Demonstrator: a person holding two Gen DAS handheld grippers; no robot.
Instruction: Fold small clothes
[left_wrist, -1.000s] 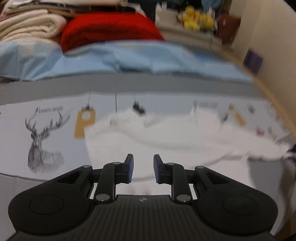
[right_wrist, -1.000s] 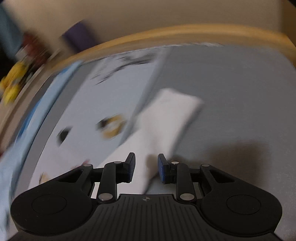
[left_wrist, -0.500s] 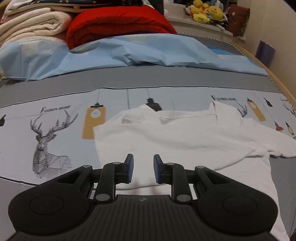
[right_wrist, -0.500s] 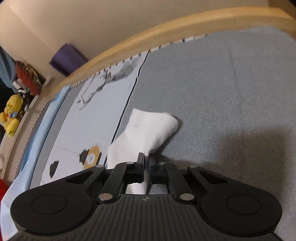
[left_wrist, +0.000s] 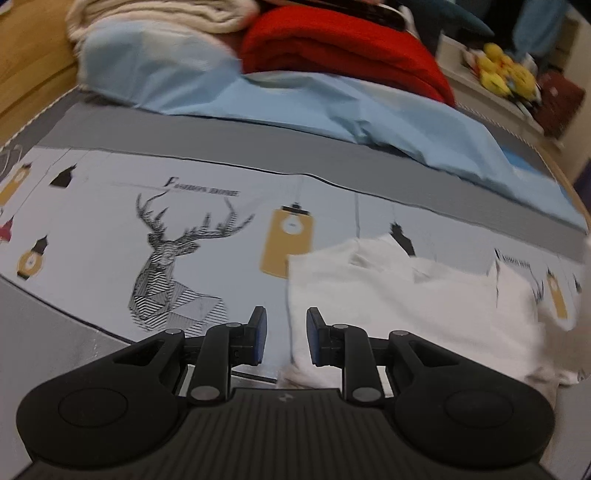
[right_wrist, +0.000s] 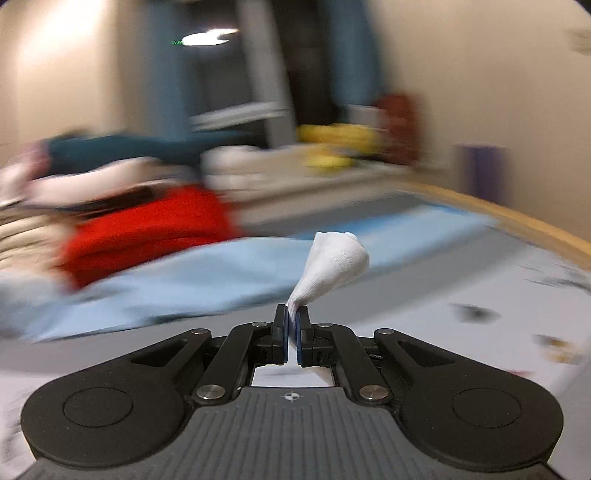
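A small white shirt (left_wrist: 413, 306) lies spread on the printed bedsheet (left_wrist: 110, 229), right of centre in the left wrist view. My left gripper (left_wrist: 284, 325) is open and empty, hovering low over the shirt's near left corner; its right finger is over the cloth. My right gripper (right_wrist: 293, 314) is shut on a bunched piece of the white shirt, its sleeve (right_wrist: 332, 262), which sticks up from the jaws, lifted off the bed. The right wrist view is blurred.
A light blue sheet (left_wrist: 332, 110), a folded red blanket (left_wrist: 343, 48) and cream blankets (left_wrist: 166, 14) lie at the far side of the bed. Yellow plush toys (left_wrist: 506, 70) sit on a shelf. A wooden bed rail (right_wrist: 517, 218) runs along the right.
My right gripper has shut on the white sleeve and lifted it off the bed, swinging round. My left gripper has shifted left, toward the shirt's left corner, still open.
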